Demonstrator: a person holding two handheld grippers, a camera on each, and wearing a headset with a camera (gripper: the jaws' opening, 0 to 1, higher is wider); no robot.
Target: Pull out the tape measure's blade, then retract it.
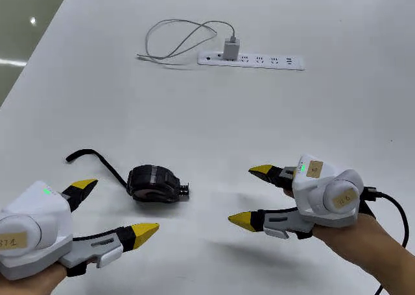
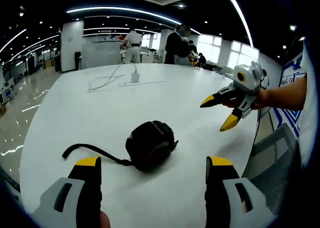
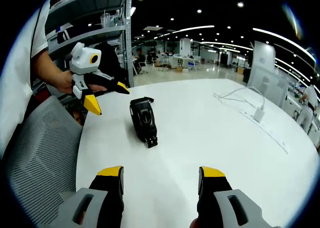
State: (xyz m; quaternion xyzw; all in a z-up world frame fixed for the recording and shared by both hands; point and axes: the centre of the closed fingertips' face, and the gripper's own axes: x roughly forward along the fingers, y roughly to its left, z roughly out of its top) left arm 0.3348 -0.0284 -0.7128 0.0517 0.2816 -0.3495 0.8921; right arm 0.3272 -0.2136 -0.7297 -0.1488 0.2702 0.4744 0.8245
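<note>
- The left gripper (image 1: 117,207), at the lower left of the head view, has its yellow-tipped jaws spread wide and grips nothing. The right gripper (image 1: 249,195), at the lower right, is just as wide apart and empty.
- Each gripper body carries a tan sticker (image 1: 314,168) with handwriting too small to read.
- The tape measure (image 1: 154,183) rests on the white table (image 1: 292,126), left of centre, between the grippers and nearer the left one; neither touches it. Its blade is wound in, and the end hook (image 1: 184,191) points toward the right gripper. A black strap (image 1: 91,157) trails to the upper left.
- The case looks rigid, compact and fairly dense, so it should take a firm clamp across its body. The small hook is the place to pinch. The blade is likely thin, springy steel that snaps back if let go. No brand can be read on it.
- Farthest, at the top centre, lies a white power strip (image 1: 253,59) with a charger (image 1: 231,48) and a looped cable (image 1: 178,39).
</note>
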